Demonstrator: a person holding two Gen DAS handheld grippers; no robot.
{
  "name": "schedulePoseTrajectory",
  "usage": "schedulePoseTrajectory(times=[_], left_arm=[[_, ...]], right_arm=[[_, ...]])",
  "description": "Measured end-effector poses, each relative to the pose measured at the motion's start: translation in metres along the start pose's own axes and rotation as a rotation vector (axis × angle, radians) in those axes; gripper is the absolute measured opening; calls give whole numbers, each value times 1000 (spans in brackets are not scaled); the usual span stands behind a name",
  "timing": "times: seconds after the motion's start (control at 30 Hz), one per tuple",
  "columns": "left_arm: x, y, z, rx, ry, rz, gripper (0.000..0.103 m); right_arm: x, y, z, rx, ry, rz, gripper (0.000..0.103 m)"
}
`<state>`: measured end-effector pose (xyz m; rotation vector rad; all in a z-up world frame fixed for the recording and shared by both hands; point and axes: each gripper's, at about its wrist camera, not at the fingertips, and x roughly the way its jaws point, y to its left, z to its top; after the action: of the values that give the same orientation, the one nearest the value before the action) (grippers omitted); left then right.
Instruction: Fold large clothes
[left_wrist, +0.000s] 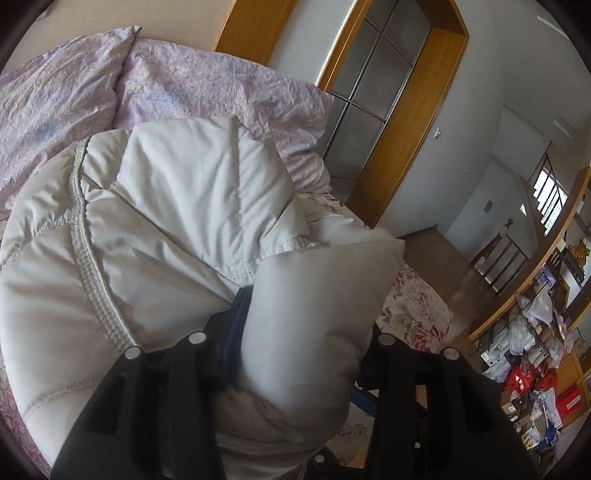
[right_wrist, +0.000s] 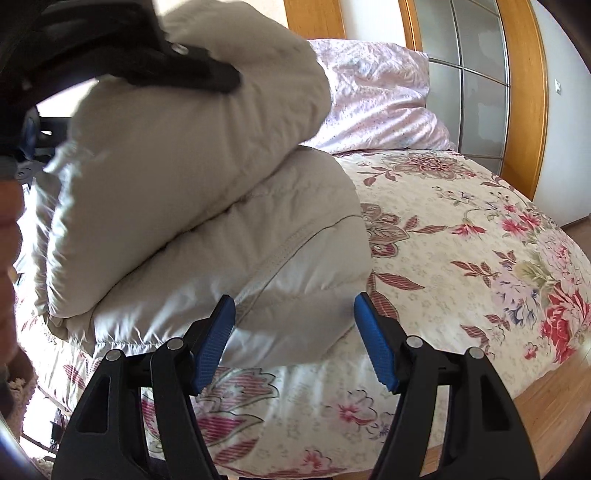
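A puffy off-white quilted jacket (left_wrist: 155, 229) lies folded on the bed. My left gripper (left_wrist: 295, 354) is shut on a thick fold of the jacket, which bulges up between its black fingers and hides the blue pads. In the right wrist view the jacket (right_wrist: 207, 206) shows as two stacked layers, with the left gripper (right_wrist: 199, 70) clamped on the raised upper layer. My right gripper (right_wrist: 295, 314) is open with its blue pads (right_wrist: 216, 339) spread, low over the bed, its left pad against the lower layer's edge.
The bed has a floral sheet (right_wrist: 461, 240) and a crumpled lilac duvet (left_wrist: 74, 92) at the head. A wooden-framed glass door (left_wrist: 388, 74) stands beyond the bed. Cluttered wooden shelves (left_wrist: 535, 332) line the right side. The wooden floor (right_wrist: 546, 406) shows past the bed's edge.
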<state>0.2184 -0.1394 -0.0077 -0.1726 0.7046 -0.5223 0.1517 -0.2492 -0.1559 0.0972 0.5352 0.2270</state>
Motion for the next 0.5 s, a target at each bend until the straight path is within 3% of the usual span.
schedulePoseTrajectory(times=[0.5], left_arm=[[38, -25, -28, 113, 74, 40, 48]], right_arm=[[-9, -20, -14, 27, 2, -44, 69]])
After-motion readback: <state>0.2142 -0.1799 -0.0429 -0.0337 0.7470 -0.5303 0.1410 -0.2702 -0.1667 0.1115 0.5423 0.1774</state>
